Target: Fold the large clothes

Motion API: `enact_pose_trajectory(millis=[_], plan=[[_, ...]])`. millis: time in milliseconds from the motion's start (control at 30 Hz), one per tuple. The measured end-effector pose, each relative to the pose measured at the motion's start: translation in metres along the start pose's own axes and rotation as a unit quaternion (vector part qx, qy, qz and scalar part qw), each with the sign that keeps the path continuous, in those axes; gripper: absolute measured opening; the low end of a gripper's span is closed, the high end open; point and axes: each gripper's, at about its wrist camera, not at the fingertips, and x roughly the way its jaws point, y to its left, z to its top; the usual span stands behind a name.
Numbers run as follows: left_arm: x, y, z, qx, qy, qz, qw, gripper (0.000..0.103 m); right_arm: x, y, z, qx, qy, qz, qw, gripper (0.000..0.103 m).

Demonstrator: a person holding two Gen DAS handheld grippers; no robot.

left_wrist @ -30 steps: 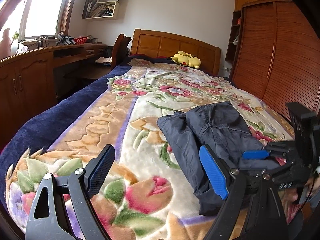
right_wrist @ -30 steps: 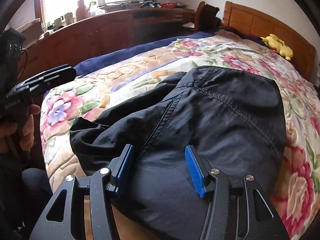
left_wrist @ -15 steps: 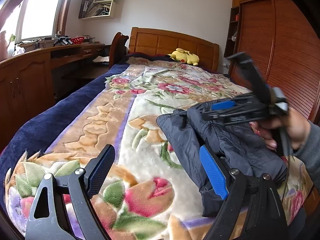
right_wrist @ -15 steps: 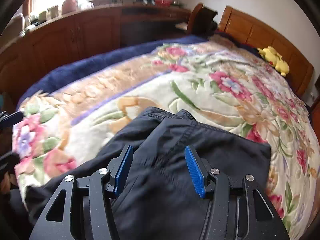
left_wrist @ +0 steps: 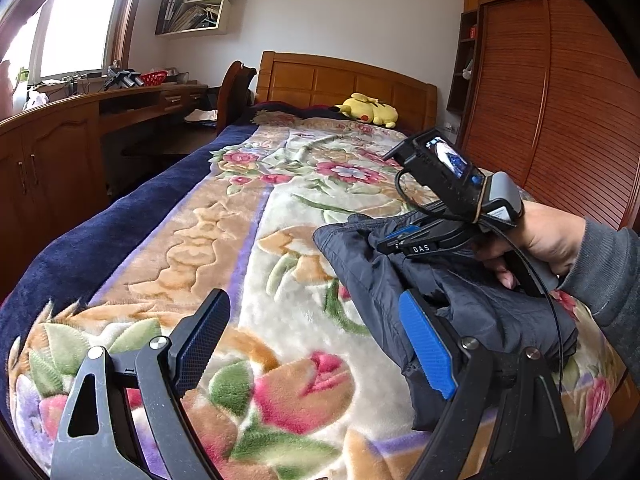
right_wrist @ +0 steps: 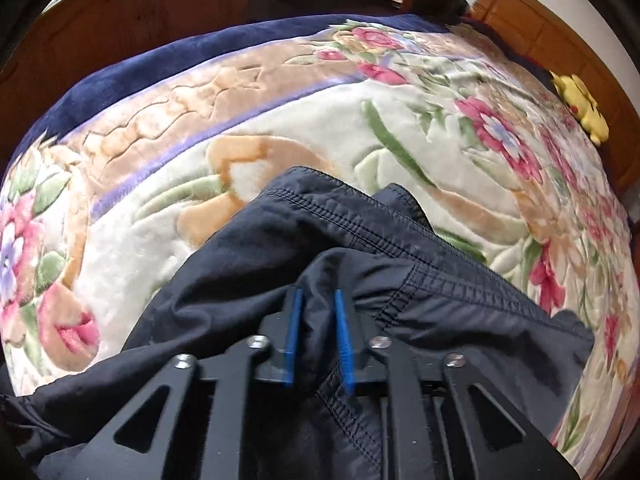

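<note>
Dark garment point(right_wrist: 400, 280) bunched at bed point(left_wrist: 280, 320) foot, approx 3 o'clock. R gripper point(right_wrist: 318, 300) pinched tight on top fold. L gripper point(left_wrist: 316, 344) wide open, empty. Fold step underway; next likely needs lifting fold across, L pinning.

I see the dark navy trousers point(right_wrist: 460, 304) lying folded in a rumpled bundle on the flowered blanket near the bed's foot, stitched waistband edge uppermost, one fold of the thin cloth bunched up.
</note>
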Motion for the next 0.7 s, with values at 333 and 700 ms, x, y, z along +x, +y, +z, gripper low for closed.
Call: enact_pose_trajectory(millis=[333, 700], plan=[[-0.001, -0.001, 0.000, 0.002, 0.000, 0.001, 1.0000, 0.087, -0.020, -0.010, 0.011, 0.008, -0.073, -0.067, 0.995, 0.002], [-0.012, 0.001, -0.005, 0.011, -0.001, 0.018, 0.9998, 0.087, -0.022, -0.021, 0.005, 0.060, -0.098, -0.060, 0.992, 0.002]])
